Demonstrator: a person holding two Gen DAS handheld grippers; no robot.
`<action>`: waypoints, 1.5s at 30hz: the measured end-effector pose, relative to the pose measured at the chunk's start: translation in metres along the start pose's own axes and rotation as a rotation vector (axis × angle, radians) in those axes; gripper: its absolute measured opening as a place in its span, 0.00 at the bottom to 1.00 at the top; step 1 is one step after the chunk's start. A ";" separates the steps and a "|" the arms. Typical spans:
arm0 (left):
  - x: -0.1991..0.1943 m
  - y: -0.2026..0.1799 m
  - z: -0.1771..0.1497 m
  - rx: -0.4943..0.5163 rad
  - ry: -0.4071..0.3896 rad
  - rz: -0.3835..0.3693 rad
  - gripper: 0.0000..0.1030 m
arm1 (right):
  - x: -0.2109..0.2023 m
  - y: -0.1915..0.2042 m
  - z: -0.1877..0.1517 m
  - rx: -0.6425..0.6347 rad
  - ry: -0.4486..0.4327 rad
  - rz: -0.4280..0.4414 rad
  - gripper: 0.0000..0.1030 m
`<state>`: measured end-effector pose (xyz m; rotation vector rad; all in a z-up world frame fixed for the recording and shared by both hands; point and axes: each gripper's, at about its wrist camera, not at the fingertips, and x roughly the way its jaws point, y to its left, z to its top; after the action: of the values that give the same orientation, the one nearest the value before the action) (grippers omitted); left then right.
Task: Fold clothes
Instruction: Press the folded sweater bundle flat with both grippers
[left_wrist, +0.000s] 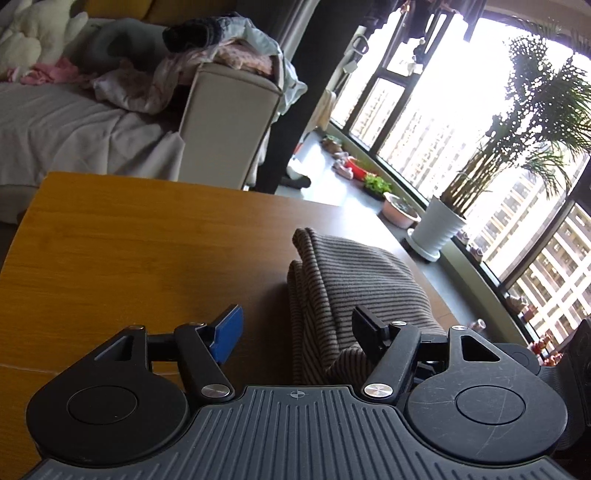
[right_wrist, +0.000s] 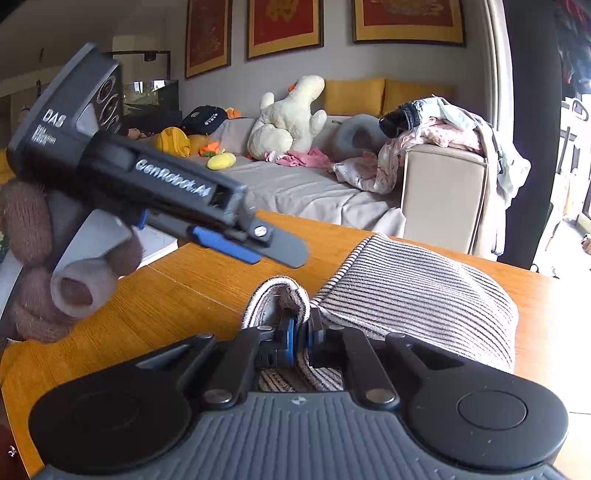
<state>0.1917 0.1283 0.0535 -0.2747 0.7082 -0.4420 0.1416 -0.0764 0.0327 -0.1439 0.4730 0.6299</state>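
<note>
1. Striped knit garment, grey-brown with thin dark lines, lying on the wooden table toward its window side, already doubled over into a thick bundle with stacked layers showing at the near edge.
2. Right gripper clamped on a rolled edge of that garment, blue pads pressed tight with cloth between.
3. Left gripper held with jaws apart, nothing between them, just beside the bundle and clear of the fabric; seen from the right wrist raised above the tabletop, in a hand wearing a brown knit glove.
4. Judged well along: several folds made, probably a last tuck or smoothing left.
5. More clothes heaped on the sofa arm, apparently unfolded.
6. Readable on the left gripper's body: "GenRobot.AI" and "DAS".
</note>
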 end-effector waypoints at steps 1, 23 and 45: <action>0.004 -0.004 0.002 0.012 0.005 -0.004 0.67 | 0.000 0.000 0.000 -0.002 0.000 -0.001 0.07; 0.052 -0.047 -0.002 0.258 0.062 0.122 0.61 | -0.095 -0.060 -0.018 0.060 -0.078 -0.054 0.39; 0.049 -0.012 -0.010 0.059 0.066 0.058 0.79 | -0.032 -0.121 -0.055 0.608 0.087 0.069 0.83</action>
<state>0.2141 0.0934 0.0233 -0.1840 0.7645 -0.4171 0.1702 -0.2055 -0.0028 0.4244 0.7360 0.5245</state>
